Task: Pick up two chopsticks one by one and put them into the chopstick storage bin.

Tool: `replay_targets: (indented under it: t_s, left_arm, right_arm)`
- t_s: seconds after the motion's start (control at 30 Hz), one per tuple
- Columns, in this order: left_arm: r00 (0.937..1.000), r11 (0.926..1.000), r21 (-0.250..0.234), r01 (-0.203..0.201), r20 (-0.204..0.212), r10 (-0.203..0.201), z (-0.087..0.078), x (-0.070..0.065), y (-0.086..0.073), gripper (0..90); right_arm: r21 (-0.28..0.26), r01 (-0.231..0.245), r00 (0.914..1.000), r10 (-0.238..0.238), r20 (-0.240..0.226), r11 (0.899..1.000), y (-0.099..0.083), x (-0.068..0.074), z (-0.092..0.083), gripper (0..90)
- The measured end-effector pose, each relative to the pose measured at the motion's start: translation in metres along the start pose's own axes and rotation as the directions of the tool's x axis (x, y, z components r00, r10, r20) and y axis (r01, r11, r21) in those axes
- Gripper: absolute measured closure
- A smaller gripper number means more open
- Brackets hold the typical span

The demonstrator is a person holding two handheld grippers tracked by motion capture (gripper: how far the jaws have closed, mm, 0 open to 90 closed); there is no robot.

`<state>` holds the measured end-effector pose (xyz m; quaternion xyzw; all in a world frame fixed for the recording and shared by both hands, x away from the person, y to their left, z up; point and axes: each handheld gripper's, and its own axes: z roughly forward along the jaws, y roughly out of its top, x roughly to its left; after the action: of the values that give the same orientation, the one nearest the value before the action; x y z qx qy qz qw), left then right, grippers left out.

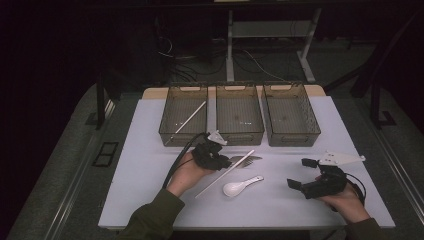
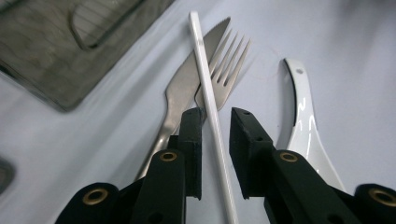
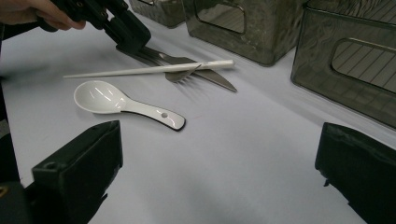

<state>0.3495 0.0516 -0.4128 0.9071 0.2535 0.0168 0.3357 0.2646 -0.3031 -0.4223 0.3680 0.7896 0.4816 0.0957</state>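
Straddling a long white plastic chopstick (image 2: 210,100), the left gripper (image 2: 215,114) has its fingers narrowly apart, either side of the stick, pads not pressing | chopstick lies on the white table (image 1: 150,175) across a steel knife (image 2: 187,84) and steel fork (image 2: 229,60), beside a white ceramic spoon (image 2: 303,121) | right gripper (image 3: 219,163) low over the table, fingers wide apart, holding nothing

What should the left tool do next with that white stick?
Probably close a little more until both pads press the white chopstick, then lift it. In the left gripper view the left tool has a jaw on each side of it, with a small gap showing on both sides. It lies across the knife and fork, so a firm pinch first should keep them from shifting.
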Motion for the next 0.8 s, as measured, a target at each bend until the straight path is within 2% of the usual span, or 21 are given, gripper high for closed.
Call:
replay_targets:
  t_s: [0.13,0.27,0.47,0.57,0.7,0.73,0.77,0.8]
  left_arm:
    - [0.9999,0.9997,0.021,0.013,0.005,-0.013,0.008,-0.001,-0.001,73.0]
    - [0.9999,0.9991,0.041,0.002,0.015,-0.002,0.012,-0.001,-0.001,73.1]
    - [1.0,0.998,0.063,0.005,0.004,-0.006,0.017,-0.001,-0.001,73.7]
    - [1.0,0.9975,0.07,-0.009,0.005,0.009,0.02,0.0,-0.001,74.0]
    - [1.0,0.9966,0.082,-0.004,0.004,0.004,0.023,-0.002,0.0,74.3]
    - [0.9999,0.9961,0.087,-0.015,0.002,0.015,0.024,-0.002,0.0,74.4]
    - [1.0,0.9961,0.089,-0.002,0.001,0.002,0.026,-0.003,0.0,74.4]
    - [0.9999,0.995,0.099,-0.011,-0.003,0.012,0.026,-0.004,0.001,74.5]
  right_arm:
    - [0.0,-0.001,1.0,0.001,0.001,1.0,0.0,0.0,0.0,0.6]
    - [-0.001,-0.001,1.0,0.001,0.001,1.0,0.0,0.0,0.0,0.6]
    - [0.0,-0.001,1.0,0.001,0.002,1.0,0.0,0.0,0.0,0.6]
    - [0.0,-0.001,1.0,0.001,0.002,1.0,0.0,0.0,0.0,0.6]
    - [0.0,0.0,1.0,0.0,0.002,1.0,0.0,0.0,0.0,0.6]
    - [-0.001,-0.001,1.0,0.001,0.003,1.0,0.0,0.0,0.0,0.6]
    - [-0.001,-0.001,1.0,0.001,0.002,1.0,0.0,-0.001,0.0,0.6]
    - [-0.001,-0.002,1.0,0.002,0.003,1.0,0.0,-0.001,0.0,0.6]
